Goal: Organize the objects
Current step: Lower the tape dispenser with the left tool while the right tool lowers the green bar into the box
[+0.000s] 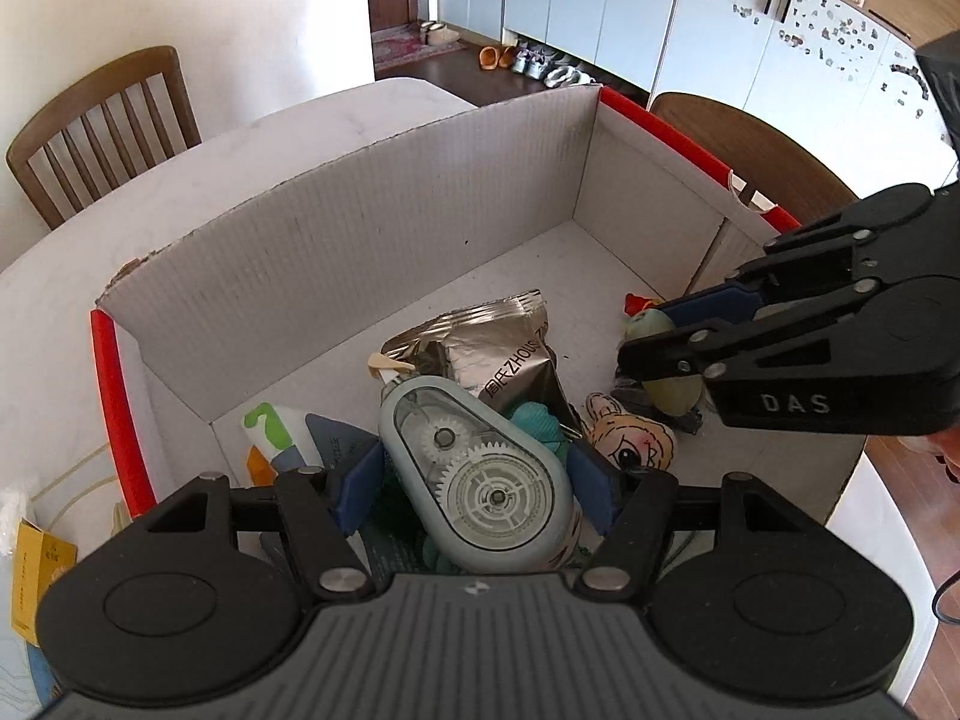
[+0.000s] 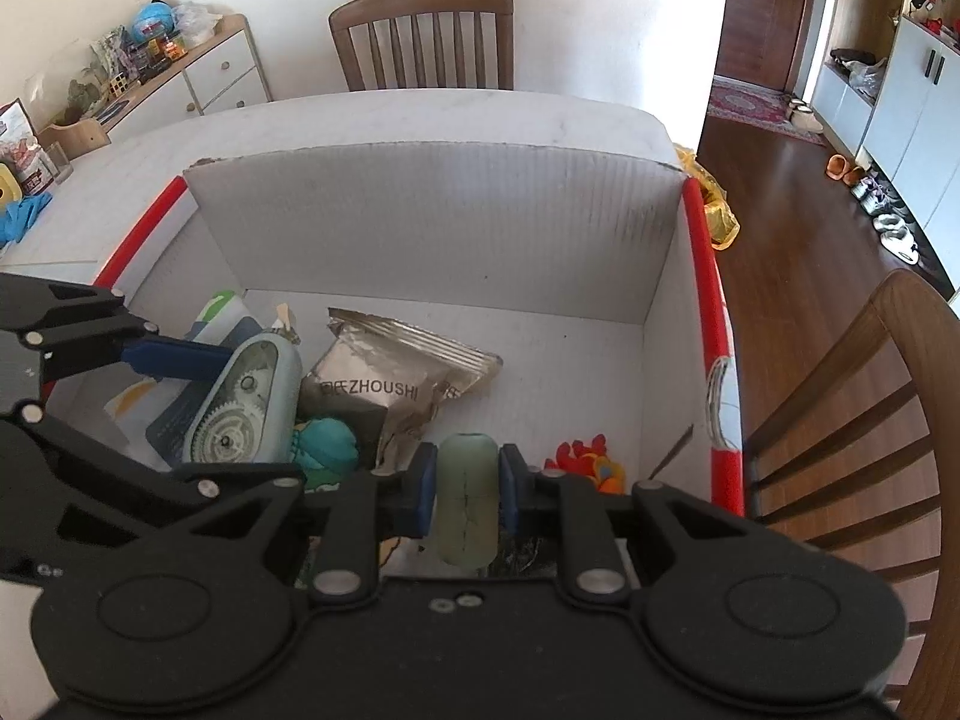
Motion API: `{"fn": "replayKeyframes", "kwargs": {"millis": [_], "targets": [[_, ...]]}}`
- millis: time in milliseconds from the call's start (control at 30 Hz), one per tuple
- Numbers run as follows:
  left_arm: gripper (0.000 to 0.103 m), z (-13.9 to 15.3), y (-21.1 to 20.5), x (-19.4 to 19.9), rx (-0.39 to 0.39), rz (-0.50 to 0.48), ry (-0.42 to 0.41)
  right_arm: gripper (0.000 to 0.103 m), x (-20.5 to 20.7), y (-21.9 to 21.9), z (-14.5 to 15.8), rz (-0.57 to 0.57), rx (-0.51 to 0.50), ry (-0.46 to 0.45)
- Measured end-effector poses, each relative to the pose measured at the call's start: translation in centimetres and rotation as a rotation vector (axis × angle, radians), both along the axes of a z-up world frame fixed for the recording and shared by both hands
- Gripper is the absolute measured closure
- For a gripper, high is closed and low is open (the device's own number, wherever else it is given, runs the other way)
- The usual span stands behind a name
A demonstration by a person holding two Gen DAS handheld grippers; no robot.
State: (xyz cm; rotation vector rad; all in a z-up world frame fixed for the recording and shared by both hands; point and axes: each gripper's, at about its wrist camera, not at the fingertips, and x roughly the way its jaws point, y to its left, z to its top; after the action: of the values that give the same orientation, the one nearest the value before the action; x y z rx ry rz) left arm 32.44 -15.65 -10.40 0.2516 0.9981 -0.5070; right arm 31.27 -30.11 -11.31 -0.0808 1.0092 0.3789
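Observation:
A white cardboard box (image 1: pixel 360 240) with red edges stands on the table. My left gripper (image 1: pixel 477 480) is shut on a grey-blue correction tape dispenser (image 1: pixel 480 480) with clear gears, held low over the box's near end. In the right wrist view the dispenser (image 2: pixel 246 408) sits in the left gripper (image 2: pixel 237 414) at the left. My right gripper (image 2: pixel 468 489) is shut on a pale green oval piece (image 2: pixel 468 498), also low in the box (image 2: pixel 420 228). The left wrist view shows the right gripper (image 1: pixel 654 354) at the right side with the green piece (image 1: pixel 675 393).
In the box lie a silver foil packet (image 1: pixel 480 354), a teal toy (image 2: pixel 327 444), a tiger-face figure (image 1: pixel 630 438), a red-orange toy (image 2: pixel 588 462) and a white packet (image 1: pixel 270 438). Wooden chairs (image 2: pixel 420 36) (image 2: pixel 852 420) stand at the table's (image 2: pixel 420 120) far and right sides.

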Motion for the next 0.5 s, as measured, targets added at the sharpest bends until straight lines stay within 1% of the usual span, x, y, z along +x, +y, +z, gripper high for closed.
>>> {"fn": "replayKeyframes", "kwargs": {"millis": [167,233,267,367,500], "targets": [[0.036,0.0,-0.1,0.0,0.007,0.000,0.018,0.081,-0.2,-0.3,0.3,0.001,0.011,0.003],[0.035,0.1,0.0,-0.1,0.000,-0.001,0.015,0.079,-0.4,-0.4,0.4,0.001,0.014,0.005],[0.032,0.2,0.1,-0.2,-0.005,0.000,0.012,0.079,-0.4,-0.4,0.5,0.000,0.014,0.004],[0.029,0.6,0.5,-0.6,-0.028,0.008,0.003,0.077,-0.8,-0.6,0.8,-0.005,0.018,-0.002],[0.029,1.4,1.0,-1.2,-0.052,0.017,-0.020,0.076,-1.4,-0.7,1.7,-0.006,0.038,-0.025]]}}
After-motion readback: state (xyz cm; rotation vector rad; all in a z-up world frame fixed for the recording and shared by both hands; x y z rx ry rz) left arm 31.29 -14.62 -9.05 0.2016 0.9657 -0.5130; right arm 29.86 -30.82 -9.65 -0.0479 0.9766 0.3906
